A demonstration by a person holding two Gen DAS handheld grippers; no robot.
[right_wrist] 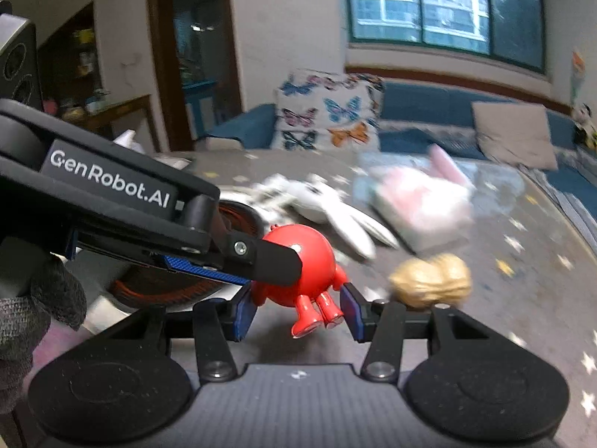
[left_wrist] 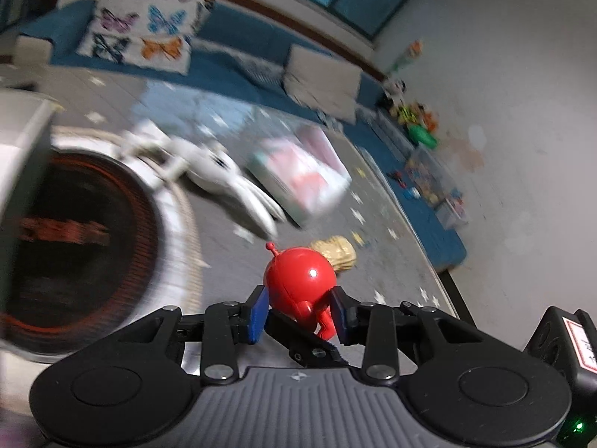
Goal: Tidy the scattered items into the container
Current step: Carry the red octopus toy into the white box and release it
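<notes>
The left gripper [left_wrist: 298, 296] was presented roughly level, its blue-padded fingers [left_wrist: 258, 315] drawn in against either side of the red toy [left_wrist: 298, 276], which was held clear of the floor. From the right wrist view, the left gripper [right_wrist: 261, 272] entered from the left edge, seen side-on, carried by the left hand [right_wrist: 33, 317] in a grey knitted glove. The right gripper [right_wrist: 298, 311] faced it from below, fingers [right_wrist: 242, 315] set wider, one either side of the toy's limbs. Contact there could not be confirmed.
</notes>
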